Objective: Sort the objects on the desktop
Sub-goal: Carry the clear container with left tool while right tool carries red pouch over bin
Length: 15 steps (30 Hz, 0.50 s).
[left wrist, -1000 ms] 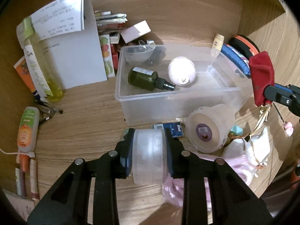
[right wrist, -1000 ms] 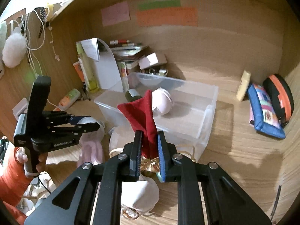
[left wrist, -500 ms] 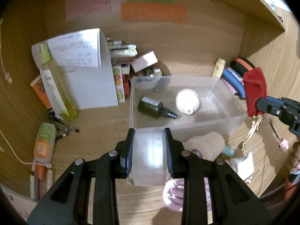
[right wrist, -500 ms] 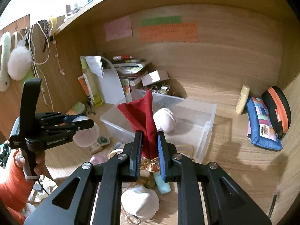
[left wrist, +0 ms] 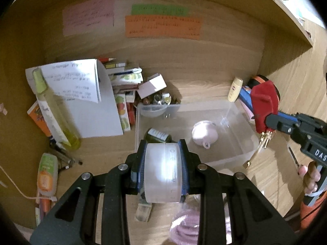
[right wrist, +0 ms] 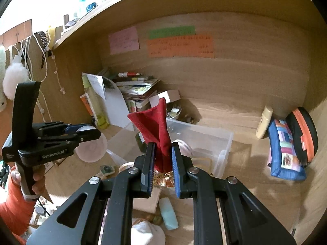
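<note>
My left gripper [left wrist: 163,171] is shut on a frosted white round jar [left wrist: 163,172], held in the air in front of the clear plastic bin [left wrist: 231,159]. The bin holds a dark green bottle [left wrist: 158,136] and a pale pink round case [left wrist: 204,135]. My right gripper [right wrist: 162,166] is shut on a red cloth pouch [right wrist: 157,126] with gold tassels, held above the desk near the bin's [right wrist: 222,143] front right. The pouch [left wrist: 264,104] and right gripper [left wrist: 267,120] show at the right of the left wrist view; the left gripper [right wrist: 86,131] with the jar [right wrist: 91,148] shows at left.
Papers, books and a yellow spray bottle [left wrist: 53,110] stand at back left. A blue pencil case [right wrist: 284,149] and orange-black case [right wrist: 304,134] lean at right by a cream tube [right wrist: 264,122]. A white pouch [right wrist: 147,232], mint item [right wrist: 168,213] and pink coil [left wrist: 186,228] lie in front.
Both grippers have risen and pulled back with their loads; the bin and desk items look smaller and lower. The jar now overlaps the bin's front in the left wrist view.
</note>
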Each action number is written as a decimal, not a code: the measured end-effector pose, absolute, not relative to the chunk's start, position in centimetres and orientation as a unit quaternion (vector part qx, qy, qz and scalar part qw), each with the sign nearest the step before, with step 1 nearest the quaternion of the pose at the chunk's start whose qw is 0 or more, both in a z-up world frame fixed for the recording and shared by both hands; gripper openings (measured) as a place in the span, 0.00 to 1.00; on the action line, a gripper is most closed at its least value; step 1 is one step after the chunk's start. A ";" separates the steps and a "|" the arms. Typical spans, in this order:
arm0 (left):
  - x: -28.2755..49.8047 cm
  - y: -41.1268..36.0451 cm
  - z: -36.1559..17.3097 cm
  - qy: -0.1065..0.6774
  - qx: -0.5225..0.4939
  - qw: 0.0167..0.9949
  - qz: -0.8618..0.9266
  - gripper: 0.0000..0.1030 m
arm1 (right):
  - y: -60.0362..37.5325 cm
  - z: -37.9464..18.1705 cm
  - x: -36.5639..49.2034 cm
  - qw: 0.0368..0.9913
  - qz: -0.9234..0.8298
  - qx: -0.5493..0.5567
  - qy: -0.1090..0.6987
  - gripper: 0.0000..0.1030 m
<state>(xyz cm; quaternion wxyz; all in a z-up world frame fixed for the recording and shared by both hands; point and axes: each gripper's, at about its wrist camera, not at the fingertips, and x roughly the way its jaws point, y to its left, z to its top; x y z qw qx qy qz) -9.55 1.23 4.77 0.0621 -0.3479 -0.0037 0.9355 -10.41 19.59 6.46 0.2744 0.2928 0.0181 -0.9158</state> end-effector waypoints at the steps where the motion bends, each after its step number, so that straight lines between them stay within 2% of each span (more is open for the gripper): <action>1: -9.9 1.2 4.8 -0.004 -0.347 0.061 0.936 0.28 | 19.6 6.4 -10.7 0.275 -0.916 0.293 0.016 0.14; 15: -14.8 1.6 1.7 -0.013 -0.378 0.067 0.923 0.28 | 19.5 1.9 -15.2 0.274 -0.901 0.337 0.003 0.14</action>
